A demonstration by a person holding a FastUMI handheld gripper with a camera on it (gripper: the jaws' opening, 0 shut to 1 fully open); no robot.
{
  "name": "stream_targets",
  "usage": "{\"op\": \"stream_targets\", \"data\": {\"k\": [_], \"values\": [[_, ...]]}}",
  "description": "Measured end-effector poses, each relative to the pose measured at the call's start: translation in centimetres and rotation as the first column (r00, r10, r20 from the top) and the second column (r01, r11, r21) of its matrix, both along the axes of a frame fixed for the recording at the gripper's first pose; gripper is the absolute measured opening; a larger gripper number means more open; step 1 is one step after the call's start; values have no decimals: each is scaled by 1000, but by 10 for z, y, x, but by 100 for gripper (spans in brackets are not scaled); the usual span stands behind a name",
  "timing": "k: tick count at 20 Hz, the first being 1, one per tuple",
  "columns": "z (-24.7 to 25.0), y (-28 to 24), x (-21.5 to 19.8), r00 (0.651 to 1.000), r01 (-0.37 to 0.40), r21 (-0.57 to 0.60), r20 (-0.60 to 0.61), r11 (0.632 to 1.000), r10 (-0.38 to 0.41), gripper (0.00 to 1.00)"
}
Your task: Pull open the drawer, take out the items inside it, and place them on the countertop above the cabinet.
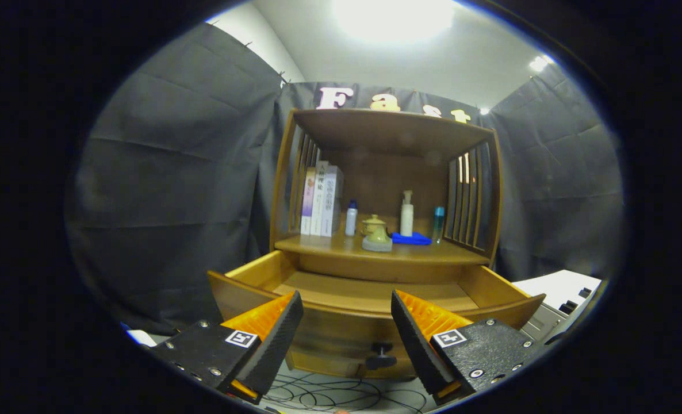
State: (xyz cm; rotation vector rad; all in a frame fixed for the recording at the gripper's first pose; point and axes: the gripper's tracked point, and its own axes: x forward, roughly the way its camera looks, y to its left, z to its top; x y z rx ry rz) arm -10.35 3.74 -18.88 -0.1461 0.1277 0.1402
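The wooden cabinet's drawer (pixel 370 293) stands pulled out toward me, and its bare wooden floor shows. A dark knob (pixel 381 357) sits on the drawer front, low between my fingers. My gripper (pixel 347 322) is open, nothing between its fingers, held just in front of the drawer front. On the countertop (pixel 329 248) above the drawer rest a green gourd-shaped item (pixel 377 238) and a blue cloth (pixel 411 238). Behind them stand a small white bottle with a blue cap (pixel 351 218), a yellow lidded jar (pixel 372 223), a white pump bottle (pixel 406 214) and a teal bottle (pixel 438 223).
Books (pixel 321 200) stand at the left of the countertop against slatted side walls, under a wooden top shelf (pixel 393 129). A white box (pixel 559 290) lies to the right of the drawer. Black cables (pixel 341 394) lie on the floor below the drawer.
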Motion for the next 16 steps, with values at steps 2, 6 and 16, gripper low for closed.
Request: {"op": "stream_targets", "data": {"k": [2, 6, 16], "values": [[-16, -12, 0, 999, 43, 15, -26, 999, -43, 95], [-52, -37, 8, 986, 131, 54, -113, 990, -124, 95], [-87, -49, 32, 968, 178, 141, -200, 974, -148, 94]]}}
